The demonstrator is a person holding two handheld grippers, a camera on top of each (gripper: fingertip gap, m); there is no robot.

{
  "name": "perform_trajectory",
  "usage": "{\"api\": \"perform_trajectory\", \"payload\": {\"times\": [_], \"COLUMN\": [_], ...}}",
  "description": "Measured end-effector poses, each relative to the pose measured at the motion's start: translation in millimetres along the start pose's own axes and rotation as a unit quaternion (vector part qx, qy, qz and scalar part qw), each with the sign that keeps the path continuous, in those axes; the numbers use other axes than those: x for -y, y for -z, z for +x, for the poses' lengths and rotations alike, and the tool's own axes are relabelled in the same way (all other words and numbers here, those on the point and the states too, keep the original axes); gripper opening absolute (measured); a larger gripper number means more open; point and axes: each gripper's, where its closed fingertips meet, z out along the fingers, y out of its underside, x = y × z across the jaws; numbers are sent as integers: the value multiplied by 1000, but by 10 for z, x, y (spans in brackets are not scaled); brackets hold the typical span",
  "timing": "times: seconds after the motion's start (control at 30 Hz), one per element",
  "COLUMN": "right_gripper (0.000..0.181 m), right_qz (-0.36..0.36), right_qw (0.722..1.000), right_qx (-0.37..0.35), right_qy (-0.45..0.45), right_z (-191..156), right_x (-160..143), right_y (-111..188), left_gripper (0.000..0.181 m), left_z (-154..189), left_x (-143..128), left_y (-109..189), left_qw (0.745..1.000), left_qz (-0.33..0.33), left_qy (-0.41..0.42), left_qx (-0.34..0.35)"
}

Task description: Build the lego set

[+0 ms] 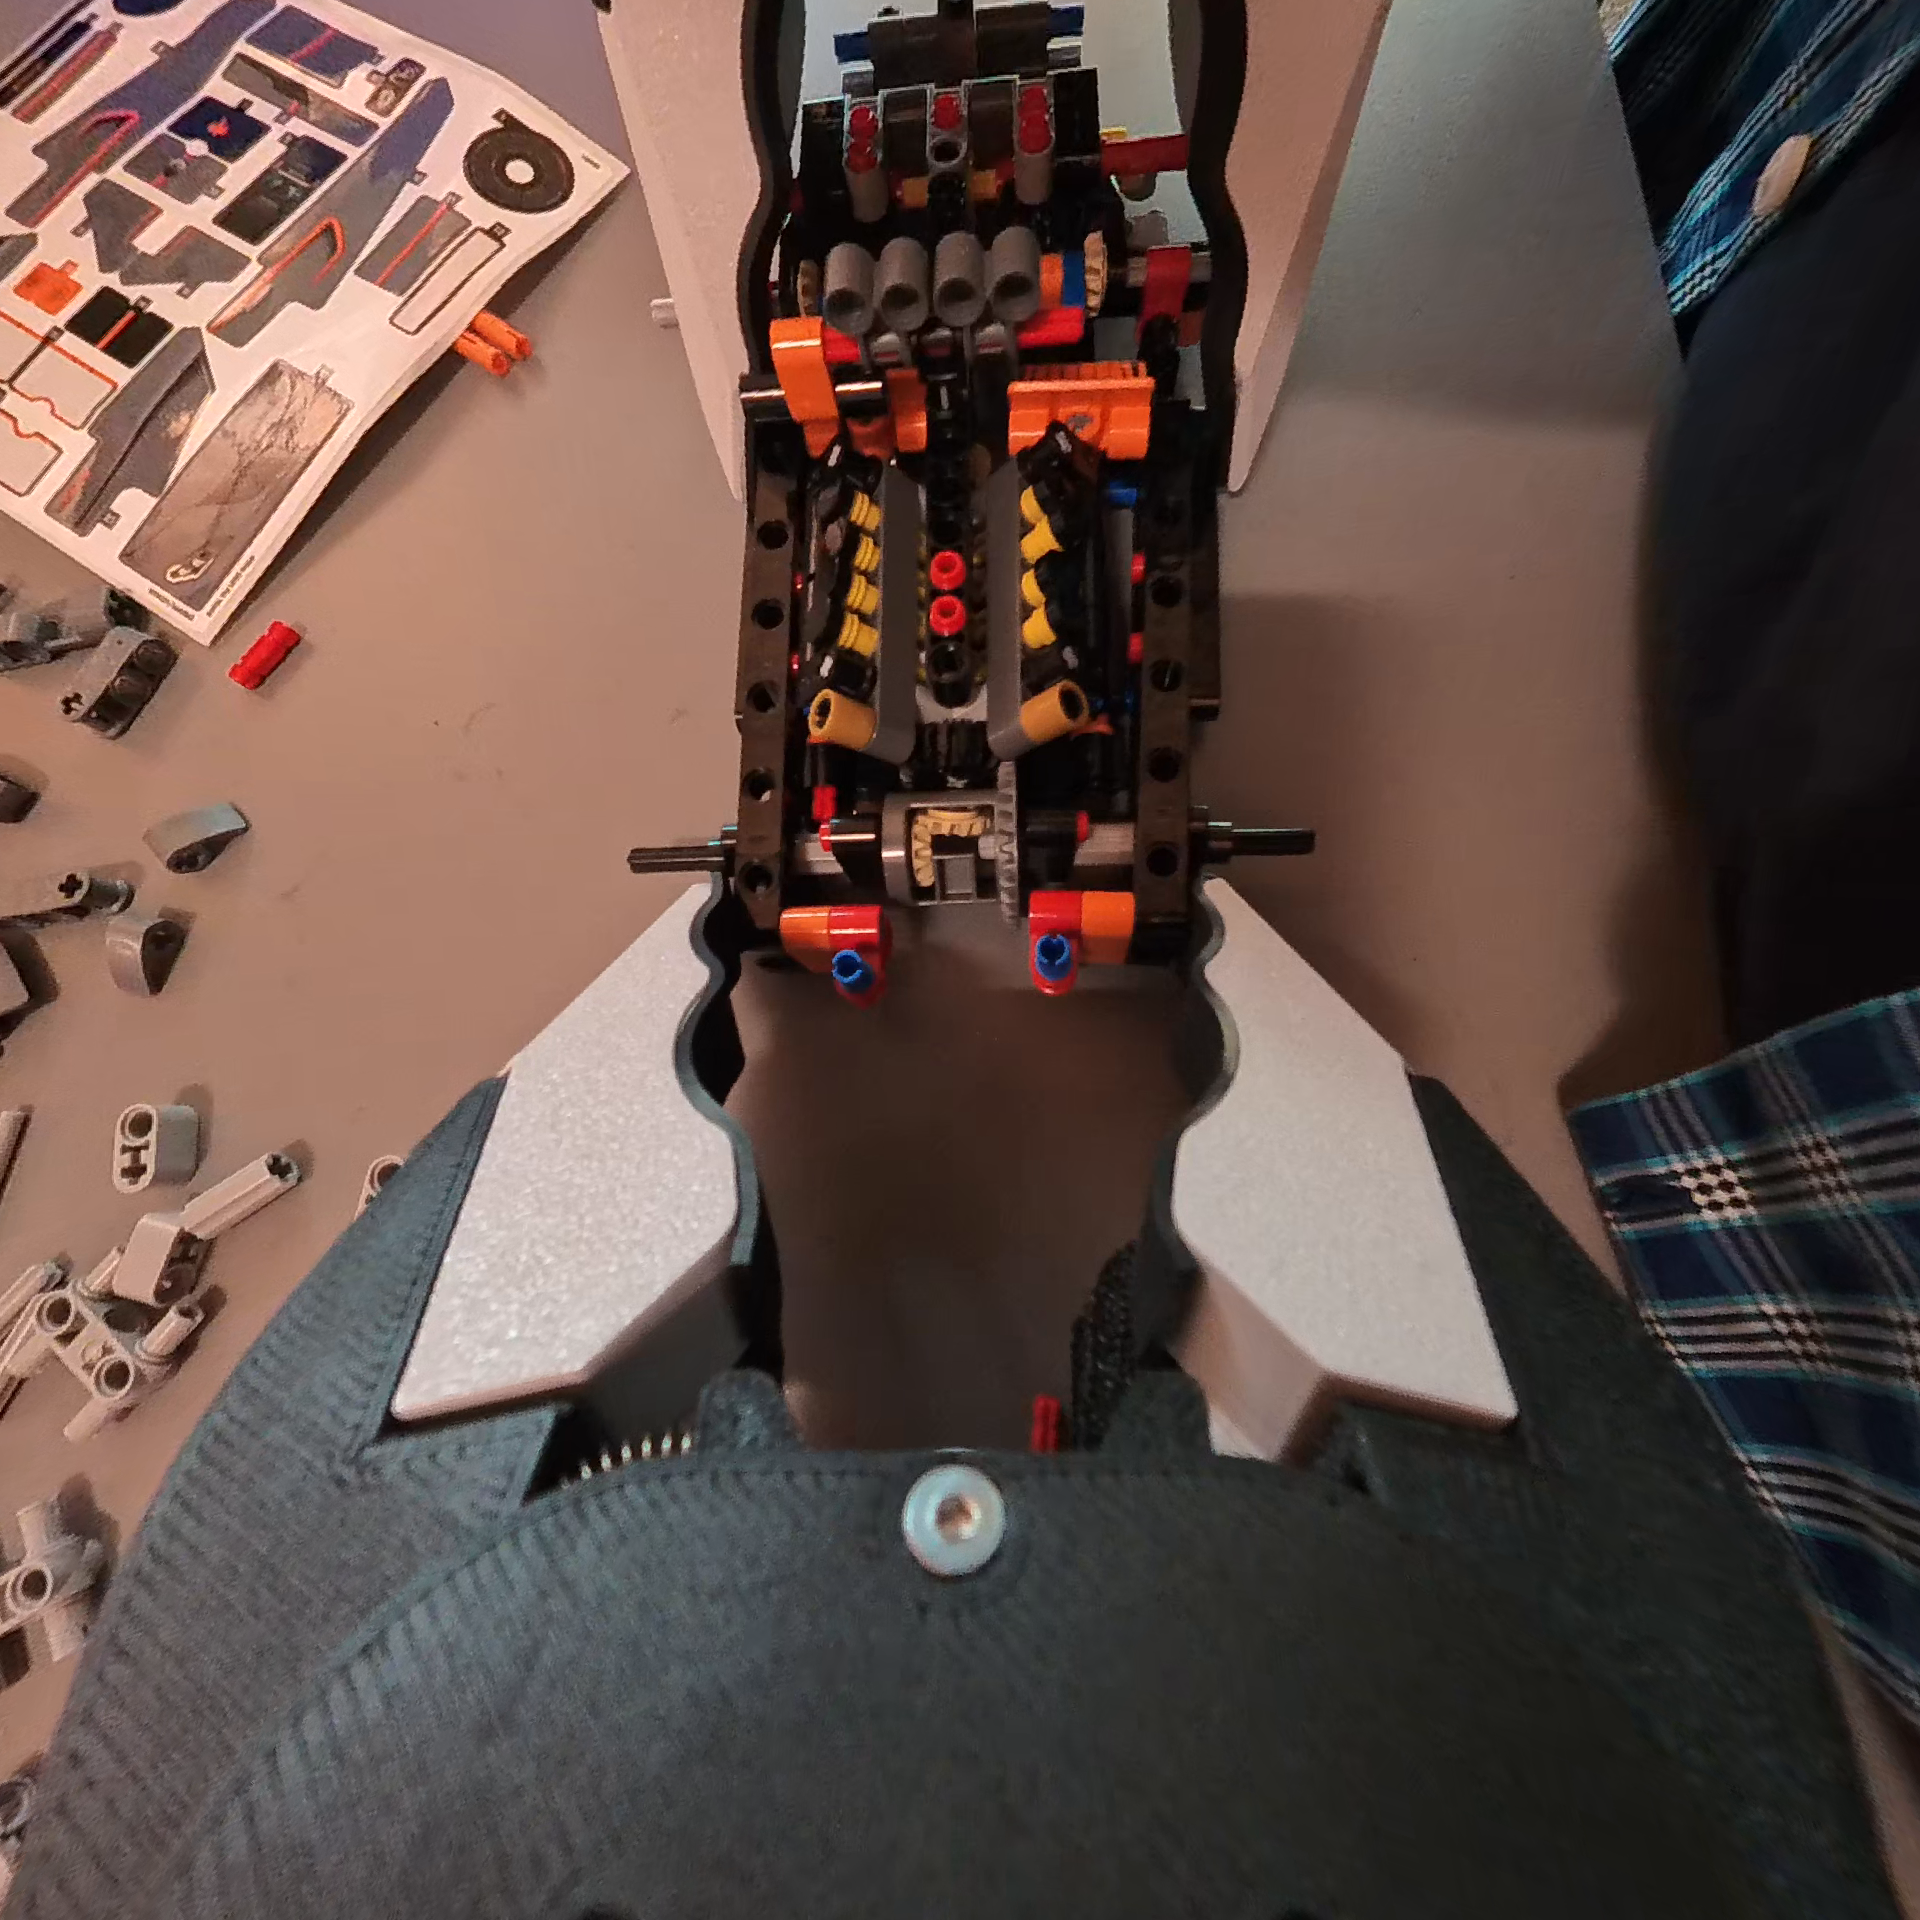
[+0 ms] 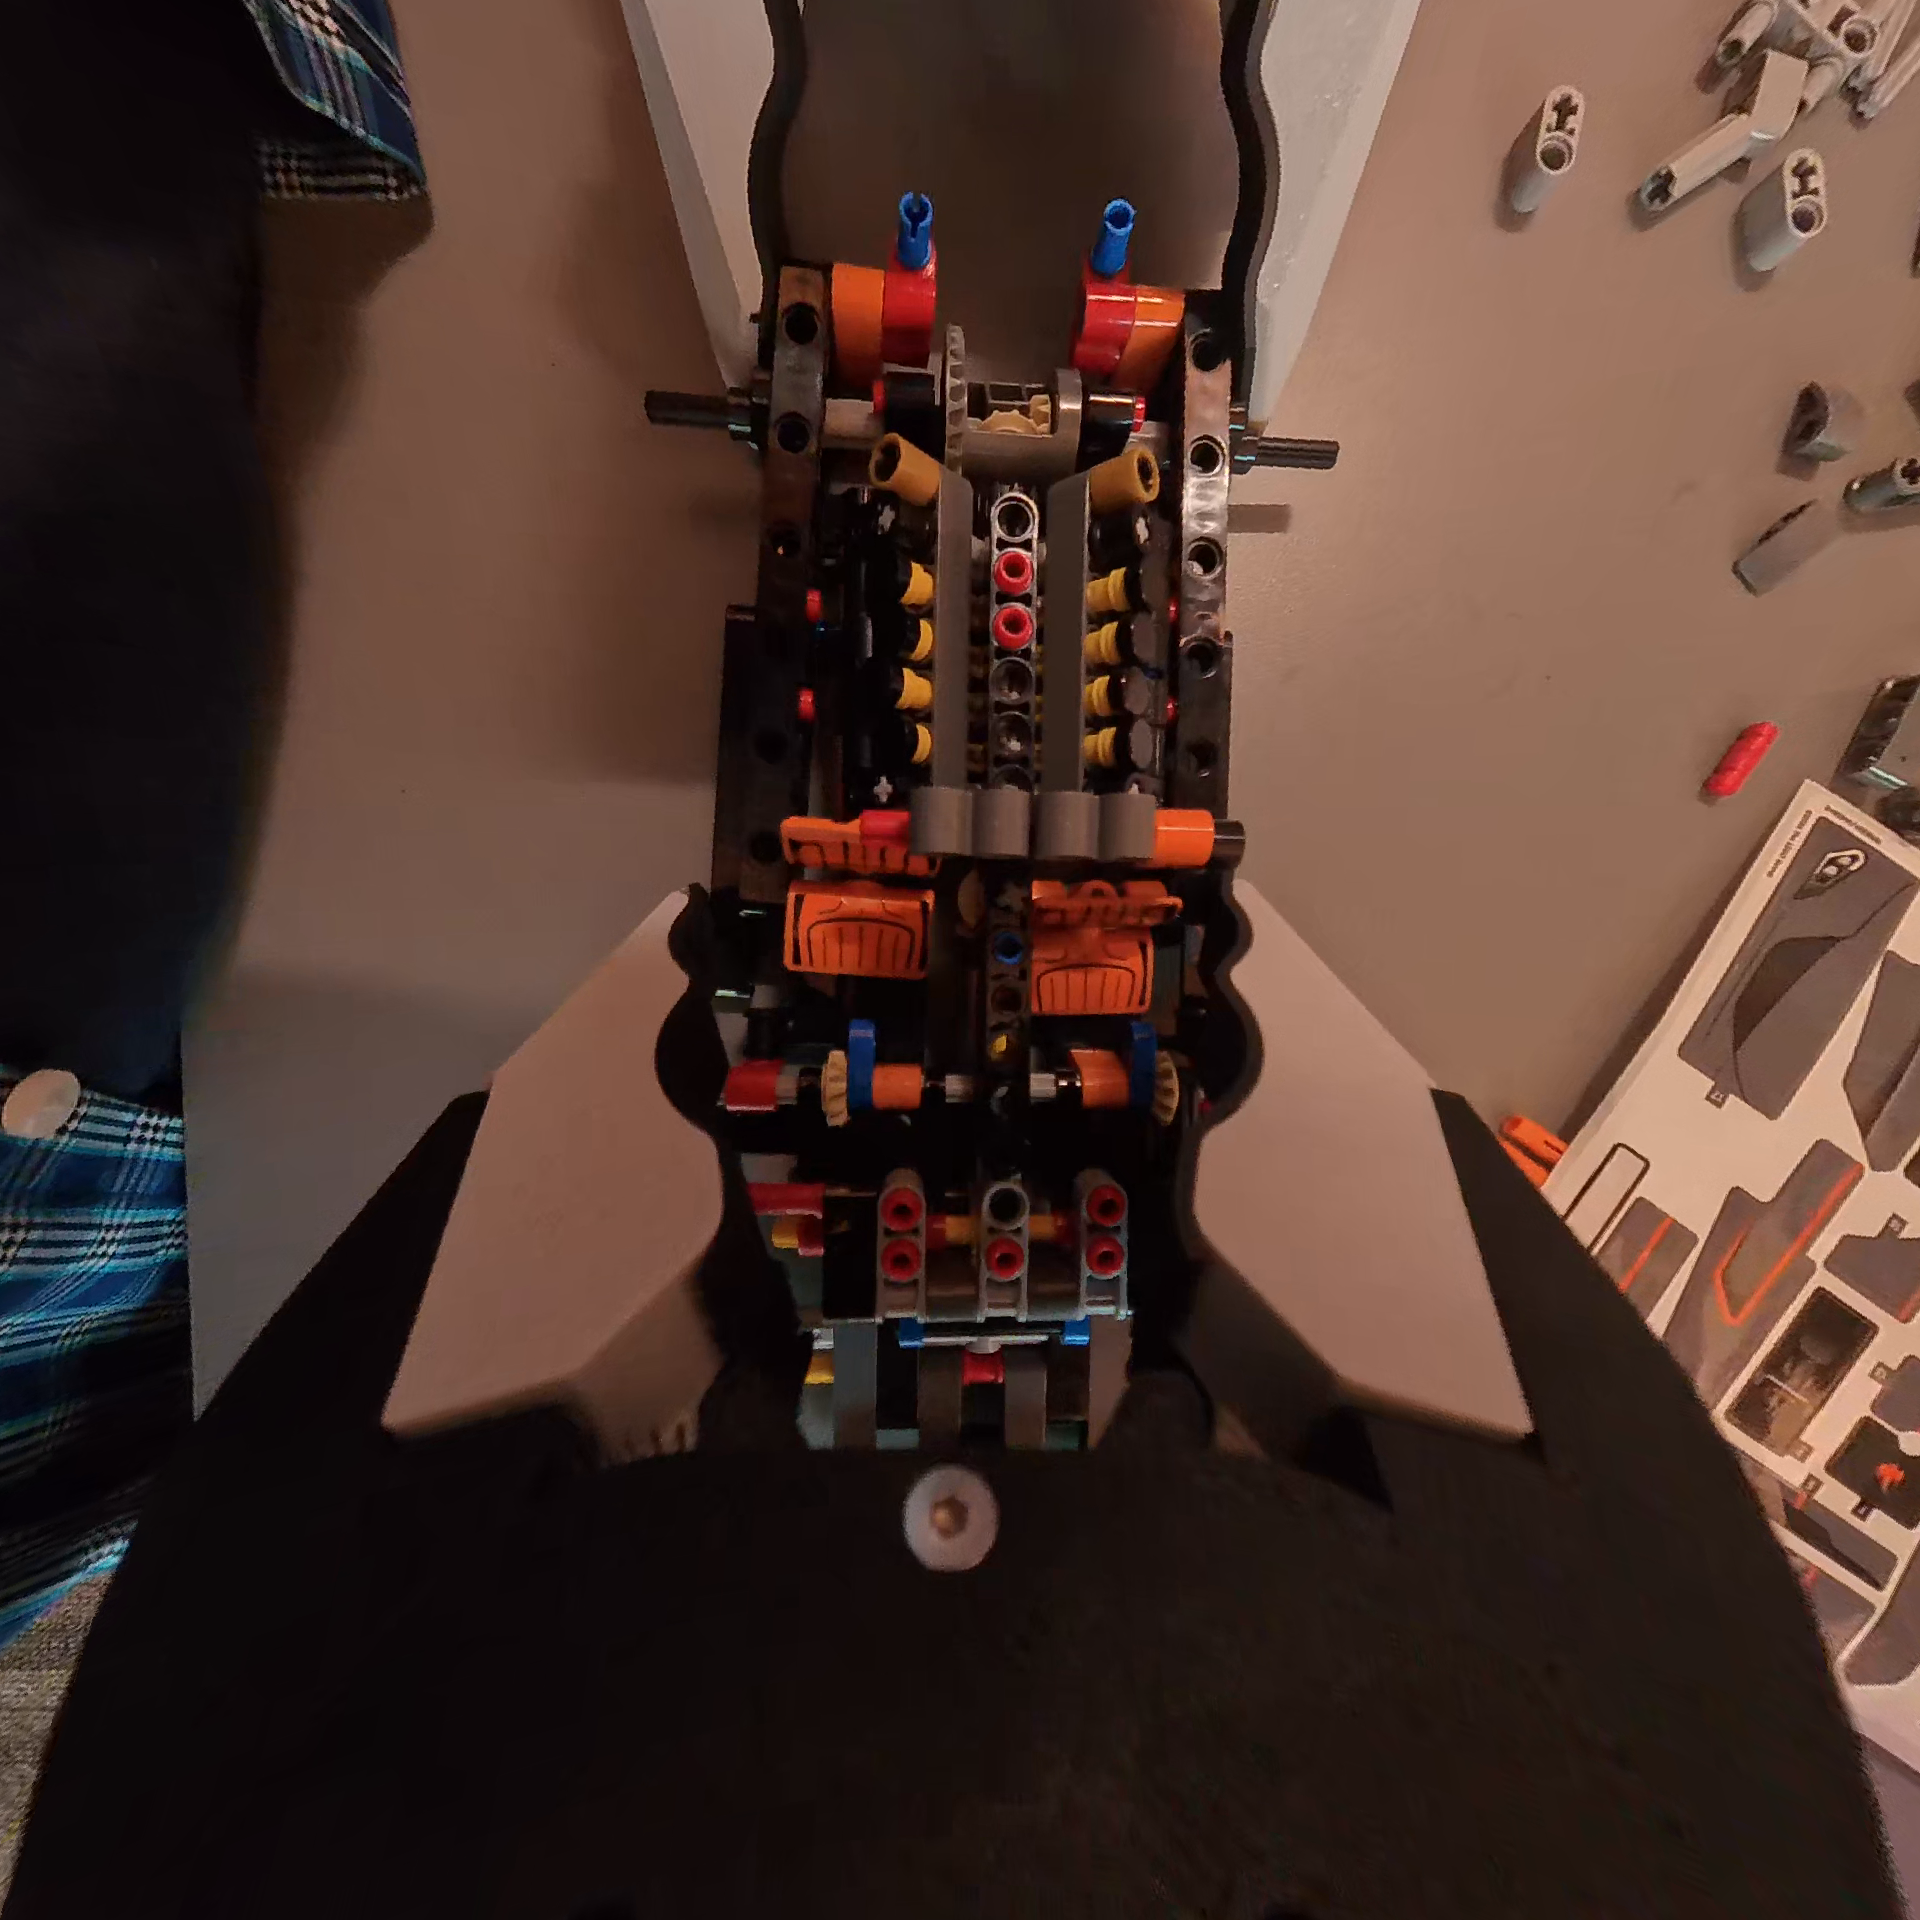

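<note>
A long Lego Technic car chassis (image 1: 956, 623) of black beams with orange, red, yellow and grey parts is held between both grippers over the grey table (image 1: 416, 831). My left gripper (image 1: 961, 925) is shut on the end with the differential gear and two blue pins; its white fingers (image 1: 582, 1195) press the chassis corners. My right gripper (image 1: 987, 478) clamps the far end. In the right wrist view the chassis (image 2: 1008, 665) reaches deep between my right gripper's (image 2: 961, 914) jaws, and the left gripper (image 2: 1003, 364) holds the far end.
A sticker sheet (image 1: 239, 291) lies at the upper left, also in the right wrist view (image 2: 1766, 1299). Loose grey pieces (image 1: 135, 1278) (image 2: 1766, 135), a red pin (image 1: 263, 655) and orange pins (image 1: 494, 343) lie around it. A person's plaid sleeve (image 1: 1766, 1299) is on the right. The left gripper's tips are roughly 8 cm from the right gripper's.
</note>
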Motion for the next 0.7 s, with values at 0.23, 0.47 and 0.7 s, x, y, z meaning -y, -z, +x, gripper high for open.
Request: {"api": "perform_trajectory", "payload": {"times": [0.23, 0.47, 0.7], "right_gripper": [90, 89, 89], "right_qz": [-2, 0, -1], "right_qw": [1000, 1000, 1000], "right_qx": [1, 4, 8], "right_qy": [-1, 0, 1], "right_z": [0, 1, 3], "right_x": [1, 3, 6], "right_y": [4, 7, 10], "left_gripper": [84, 83, 83], "left_z": [-2, -1, 0], "left_x": [0, 1, 2], "left_y": [0, 0, 0], "left_qw": [1000, 1000, 1000], "left_qz": [0, 0, -1], "left_qy": [1, 1, -1], "left_qx": [-1, 0, 1]}}
